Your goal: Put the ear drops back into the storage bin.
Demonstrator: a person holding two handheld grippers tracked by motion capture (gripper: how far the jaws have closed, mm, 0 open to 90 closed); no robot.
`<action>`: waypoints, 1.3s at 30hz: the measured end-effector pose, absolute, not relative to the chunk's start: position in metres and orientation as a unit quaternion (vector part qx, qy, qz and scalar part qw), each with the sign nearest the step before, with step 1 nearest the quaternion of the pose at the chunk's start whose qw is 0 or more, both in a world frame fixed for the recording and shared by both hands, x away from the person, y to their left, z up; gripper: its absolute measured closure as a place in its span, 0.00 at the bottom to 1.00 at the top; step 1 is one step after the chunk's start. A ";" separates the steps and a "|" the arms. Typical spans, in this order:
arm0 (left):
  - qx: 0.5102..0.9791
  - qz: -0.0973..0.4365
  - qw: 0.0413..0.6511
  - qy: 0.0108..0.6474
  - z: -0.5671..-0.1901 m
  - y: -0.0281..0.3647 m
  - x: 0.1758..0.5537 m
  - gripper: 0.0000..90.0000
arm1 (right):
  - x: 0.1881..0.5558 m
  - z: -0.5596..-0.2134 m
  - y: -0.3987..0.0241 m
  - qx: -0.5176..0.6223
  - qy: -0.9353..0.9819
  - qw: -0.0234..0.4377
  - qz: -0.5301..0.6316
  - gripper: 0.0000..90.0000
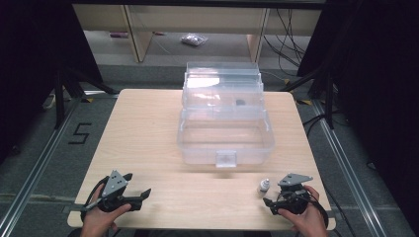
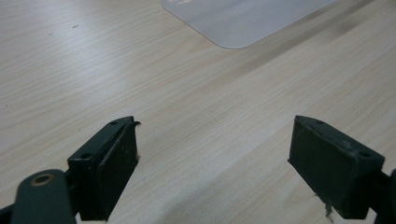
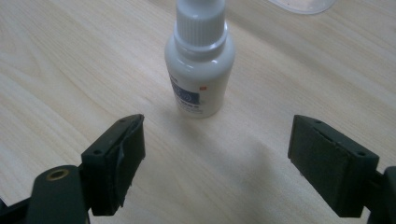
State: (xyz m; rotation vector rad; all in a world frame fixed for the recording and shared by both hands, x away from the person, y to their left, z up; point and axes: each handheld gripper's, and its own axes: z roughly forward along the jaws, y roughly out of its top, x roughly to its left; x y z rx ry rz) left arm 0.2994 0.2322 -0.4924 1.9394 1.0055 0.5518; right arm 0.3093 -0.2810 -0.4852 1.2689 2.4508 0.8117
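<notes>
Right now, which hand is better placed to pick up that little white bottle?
The right. The right gripper points at the upright white bottle, open, bottle just ahead of its fingertips. The left gripper sits at the table's far side, open, facing bare wood.

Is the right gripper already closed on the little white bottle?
No: in the right gripper view the small white bottle stands upright on the table, ahead of the right gripper, whose fingers stand wide apart.
</notes>
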 end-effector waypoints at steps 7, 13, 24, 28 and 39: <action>0.777 0.221 0.430 0.404 -0.493 0.232 0.300 0.17 | 0.309 -0.482 -0.281 0.432 0.852 0.127 0.267 0.24; 0.777 0.220 0.430 0.405 -0.493 0.233 0.300 0.17 | 0.310 -0.478 -0.278 0.425 0.858 0.124 0.260 0.24; 0.776 0.219 0.429 0.406 -0.493 0.233 0.300 0.17 | 0.316 -0.475 -0.268 0.402 0.871 0.124 0.252 0.24; 0.777 0.220 0.428 0.407 -0.492 0.233 0.300 0.17 | 0.318 -0.468 -0.265 0.399 0.874 0.113 0.253 0.25; 0.777 0.219 0.427 0.407 -0.492 0.233 0.300 0.17 | 0.327 -0.466 -0.258 0.373 0.890 0.119 0.233 0.26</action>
